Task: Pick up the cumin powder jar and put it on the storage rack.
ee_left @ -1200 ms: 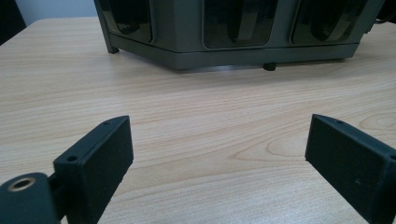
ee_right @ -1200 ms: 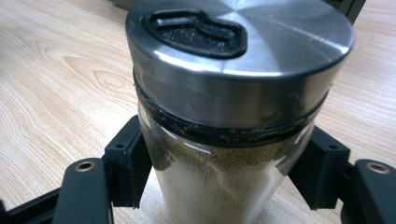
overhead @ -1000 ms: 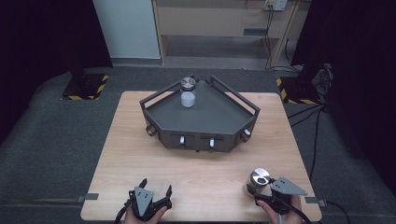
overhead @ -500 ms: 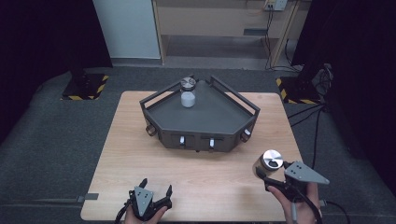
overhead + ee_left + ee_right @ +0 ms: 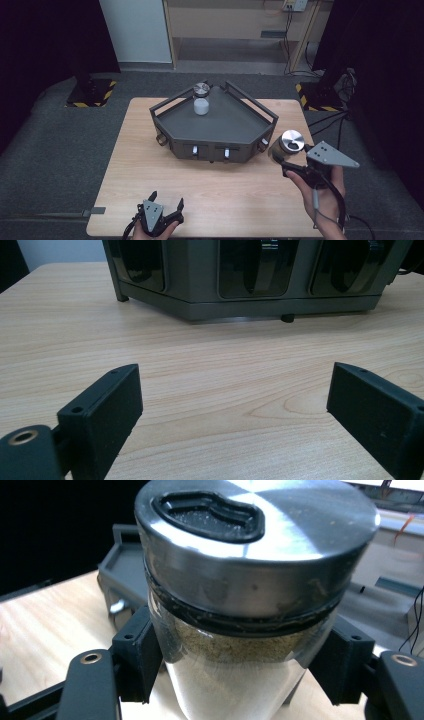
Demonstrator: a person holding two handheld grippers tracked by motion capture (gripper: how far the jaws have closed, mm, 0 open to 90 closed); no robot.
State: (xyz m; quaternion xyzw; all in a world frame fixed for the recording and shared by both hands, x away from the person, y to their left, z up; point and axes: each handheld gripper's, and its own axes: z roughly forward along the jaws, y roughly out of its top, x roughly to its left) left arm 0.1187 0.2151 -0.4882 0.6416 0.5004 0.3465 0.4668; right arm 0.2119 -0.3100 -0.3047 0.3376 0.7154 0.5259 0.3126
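My right gripper (image 5: 281, 156) is shut on a glass spice jar (image 5: 292, 141) with a round steel lid, held in the air by the right front corner of the dark grey railed tray (image 5: 235, 129). In the right gripper view both black jaws press the jar (image 5: 235, 645) below its lid, and brownish powder fills its upper part. My left gripper (image 5: 166, 199) rests near the table's front edge, open, with bare wood between its jaws (image 5: 235, 390). At the back of the tray stand a steel-lidded jar (image 5: 201, 90) and a white jar (image 5: 201, 106).
The tray's front wall (image 5: 250, 300) faces my left gripper across a stretch of wooden table (image 5: 150, 150). A corner of the tray (image 5: 120, 560) shows behind the held jar. Black and yellow floor weights (image 5: 90, 95) and cables (image 5: 330, 120) lie beside the table.
My right gripper has lifted the spice jar off the table's front right and carried it up and toward the tray's right front corner. The left gripper has stayed put.
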